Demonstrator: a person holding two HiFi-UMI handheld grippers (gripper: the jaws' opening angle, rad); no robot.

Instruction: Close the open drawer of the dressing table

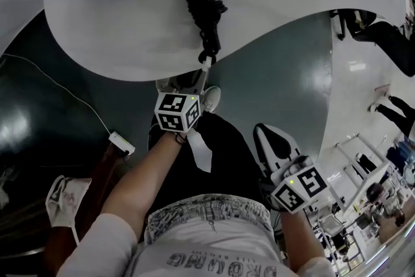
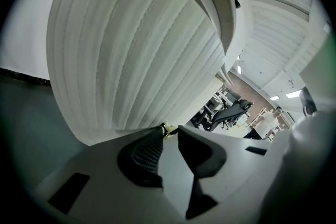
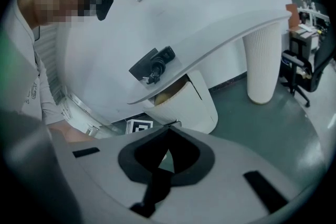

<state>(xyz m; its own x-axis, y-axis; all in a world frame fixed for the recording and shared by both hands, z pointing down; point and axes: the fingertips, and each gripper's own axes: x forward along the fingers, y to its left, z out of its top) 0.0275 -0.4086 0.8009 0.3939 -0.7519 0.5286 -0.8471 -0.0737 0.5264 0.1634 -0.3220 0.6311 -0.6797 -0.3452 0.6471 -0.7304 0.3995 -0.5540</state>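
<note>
Risk: your left gripper (image 2: 168, 132) is half-open and unclenched, with a small brass piece (image 2: 166, 128) showing between its tips. It's close up to a ribbed white curve (image 2: 131, 50) under the tabletop (image 1: 130, 36). Push off-line and the tips likely skid along the ribs. Right gripper (image 3: 167, 128): clenched, empty, out beyond the tabletop's edge. Drawer (image 3: 184, 99): white, swung out beneath the tabletop, wood-toned inside.
</note>
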